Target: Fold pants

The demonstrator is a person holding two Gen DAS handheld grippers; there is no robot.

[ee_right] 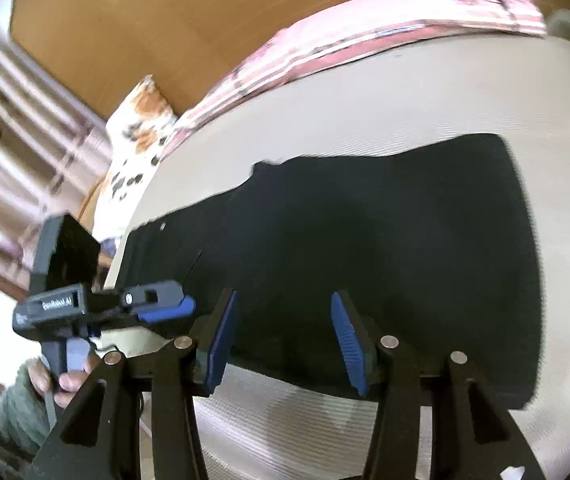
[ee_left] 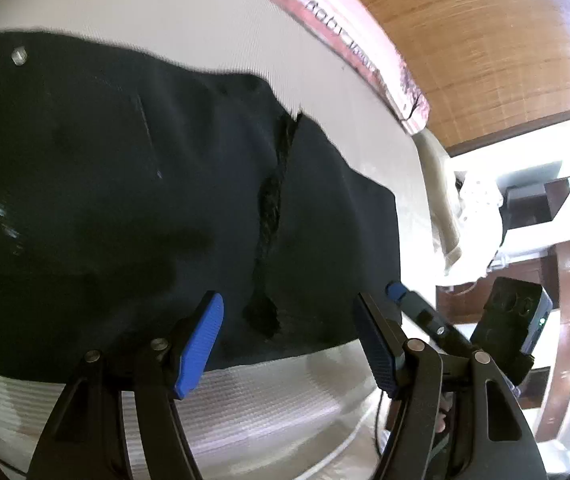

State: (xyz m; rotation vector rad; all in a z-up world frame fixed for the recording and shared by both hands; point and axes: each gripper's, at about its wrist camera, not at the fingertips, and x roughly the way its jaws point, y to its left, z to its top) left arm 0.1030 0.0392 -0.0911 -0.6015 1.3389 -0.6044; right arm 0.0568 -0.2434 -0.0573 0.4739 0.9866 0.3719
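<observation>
Spreading across nearly the whole of both views was a bed (ee_left: 189,20) covered in a pale, finely ribbed sheet. Behind it stood a wooden headboard (ee_left: 485,40) with a straight grain, its top cut off by the lens. A pink striped blanket (ee_right: 325,48) lay bunched along the bed's far edge, from about ten to one o'clock in the right wrist view.

The pants (ee_left: 125,200), dark and matte, lay flat on the sheet. In the right wrist view they (ee_right: 365,260) formed one broad slab with a wavy far edge and a squared end at three o'clock. A small metal button (ee_left: 18,56) showed near ten o'clock in the left wrist view, and a rough, darker seam or fold (ee_left: 271,208) ran down the middle; motion blur made its nature hard to tell.

A spotted pillow (ee_right: 137,144) sat at nine o'clock in the right wrist view.

The left tongs (ee_left: 289,344) stood well apart over the near hem, nothing between the blue ribbed pads. The right tongs (ee_right: 283,340) were parted too, gripping nothing. A hand (ee_right: 61,380) in a green knitted sleeve held the left tool's grip, partly hidden.
</observation>
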